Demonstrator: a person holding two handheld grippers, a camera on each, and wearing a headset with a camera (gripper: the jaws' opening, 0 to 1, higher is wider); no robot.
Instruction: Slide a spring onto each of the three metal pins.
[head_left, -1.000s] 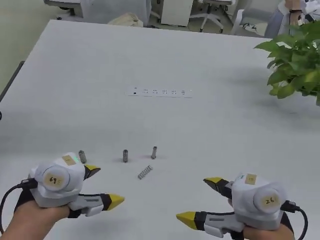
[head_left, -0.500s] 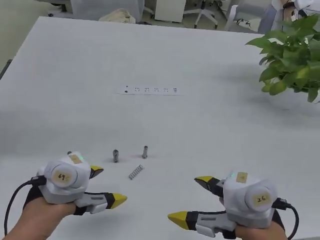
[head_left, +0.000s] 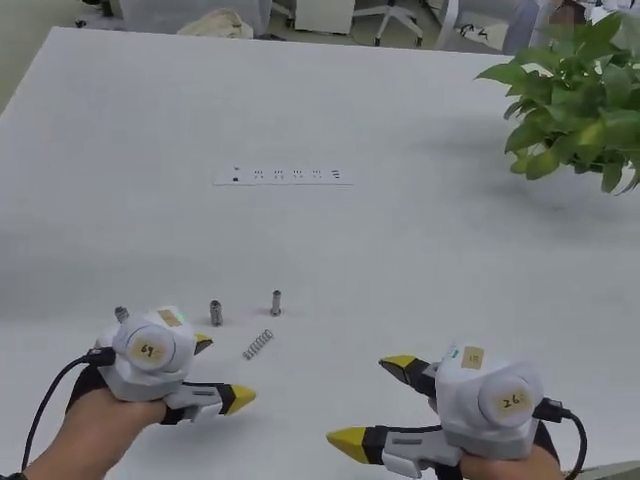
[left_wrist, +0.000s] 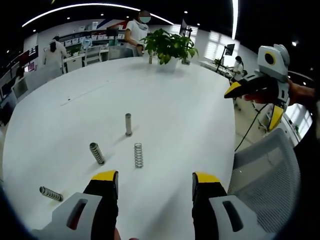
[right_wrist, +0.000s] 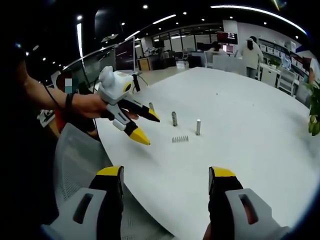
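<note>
1. Hovering low over the near end of the table (head_left: 420, 250), left gripper (head_left: 224, 370) and right gripper (head_left: 370, 400) both spread wide and gripping nothing, presumably to leave either one free for the pick.
2. Eyeing a loose spring (head_left: 258, 344) lying flat just ahead of the left gripper's tips, well apart from the right gripper.
3. Counting three pins standing upright in a row just beyond it: right pin (head_left: 276, 302) seemingly bare, middle pin (head_left: 215, 312) and left pin (head_left: 122, 314) apparently coiled already.
4. Looks like the last spring, then: needs pinching near one end, tipping upright and lowering over the right pin.
5. Worth watching for a rolling spring or a toppled pin.
</note>
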